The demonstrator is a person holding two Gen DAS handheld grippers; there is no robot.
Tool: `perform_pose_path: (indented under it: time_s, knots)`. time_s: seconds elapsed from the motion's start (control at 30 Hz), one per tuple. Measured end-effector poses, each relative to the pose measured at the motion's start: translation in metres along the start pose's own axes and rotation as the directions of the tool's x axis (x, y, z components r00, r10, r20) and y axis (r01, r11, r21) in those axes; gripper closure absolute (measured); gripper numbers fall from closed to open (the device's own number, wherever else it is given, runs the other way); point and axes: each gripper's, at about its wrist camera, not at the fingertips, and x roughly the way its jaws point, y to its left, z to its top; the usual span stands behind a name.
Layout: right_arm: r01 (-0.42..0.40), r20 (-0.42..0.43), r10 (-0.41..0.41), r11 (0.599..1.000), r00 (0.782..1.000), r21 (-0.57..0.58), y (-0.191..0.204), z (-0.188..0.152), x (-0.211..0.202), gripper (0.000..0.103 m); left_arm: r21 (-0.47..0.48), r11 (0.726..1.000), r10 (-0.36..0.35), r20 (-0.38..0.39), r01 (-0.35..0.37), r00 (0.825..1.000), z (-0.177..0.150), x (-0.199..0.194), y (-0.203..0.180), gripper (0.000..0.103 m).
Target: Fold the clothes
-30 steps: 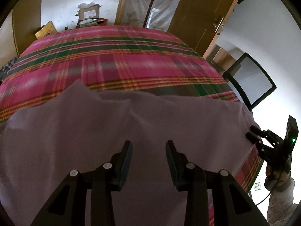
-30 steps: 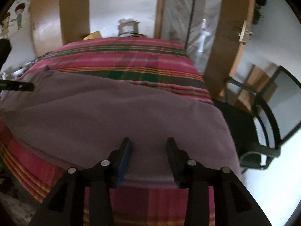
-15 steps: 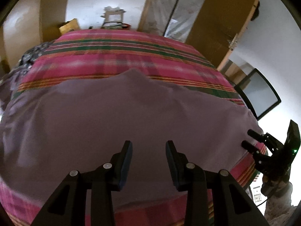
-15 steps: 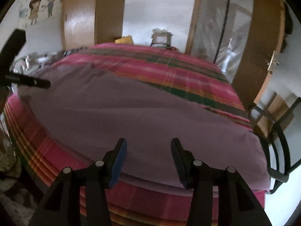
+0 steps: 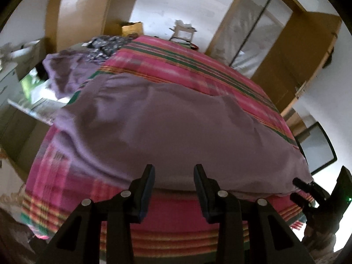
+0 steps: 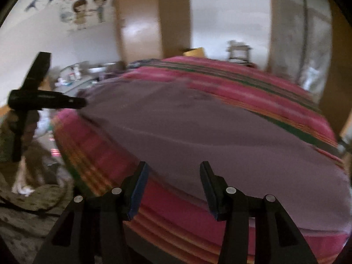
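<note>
Purple garment (image 5: 176,127) is lying spread flat across the pink plaid bedspread (image 5: 198,70). I am holding the left gripper (image 5: 173,176) over its near edge, jaws apart and empty; the right gripper (image 6: 173,176) is likewise gaping, gripping nothing.

Ahead of the hand-held gripper lies a bed under a pink, green and orange plaid blanket (image 5: 198,74), with wooden wardrobe doors (image 5: 81,11) beyond its far-left corner and a cardboard box (image 5: 132,28) at its far end. To the right stand a mirrored sliding door (image 5: 253,33), an open wooden door (image 5: 308,50) and a black chair (image 5: 316,149). Up and to the left, a cartoon sticker of two children (image 6: 89,8) marks the wall above what looks like a cluttered desk (image 6: 77,77), too blurred to be sure.
</note>
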Motion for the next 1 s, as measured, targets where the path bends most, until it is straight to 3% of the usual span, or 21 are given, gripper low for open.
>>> perform_pose_path:
  time_s: [0.13, 0.33, 0.4, 0.5, 0.7, 0.87, 1.0]
  knots:
    - [-0.174, -0.038, 0.177, 0.982, 0.984, 0.071, 0.010, 0.010, 0.024, 0.053, 0.000, 1.000, 0.003, -0.009, -0.003, 1.000, -0.007, 0.000, 0.006, 0.066]
    - [-0.240, -0.085, 0.247, 0.966, 0.965, 0.092, 0.019, 0.016, 0.045, 0.053, -0.004, 1.000, 0.000, 0.013, 0.000, 1.000, -0.015, -0.011, 0.014, 0.066]
    - [-0.204, -0.084, 0.211, 0.976, 0.974, 0.079, 0.023, 0.018, 0.048, 0.053, -0.014, 1.000, 0.004, 0.019, -0.003, 1.000, -0.015, -0.012, 0.017, 0.066]
    - [-0.083, -0.027, 0.083, 0.996, 0.996, 0.020, 0.030, 0.022, 0.045, 0.052, -0.021, 1.000, 0.006, 0.026, -0.006, 1.000, -0.015, -0.014, 0.021, 0.066]
    - [-0.054, -0.057, 0.049, 0.995, 0.997, -0.086, 0.053, 0.026, 0.065, 0.052, -0.052, 0.999, -0.004, 0.026, 0.006, 1.000, -0.006, -0.005, 0.029, 0.066]
    - [-0.094, -0.112, 0.087, 0.993, 0.990, -0.068, 0.057, 0.019, 0.069, 0.052, -0.042, 0.999, 0.031, -0.032, -0.032, 0.999, -0.008, 0.004, 0.034, 0.066]
    - [-0.103, -0.098, 0.095, 0.991, 0.991, -0.080, 0.059, 0.026, 0.058, 0.052, -0.055, 0.998, 0.026, -0.015, -0.027, 1.000, -0.007, -0.001, 0.040, 0.066]
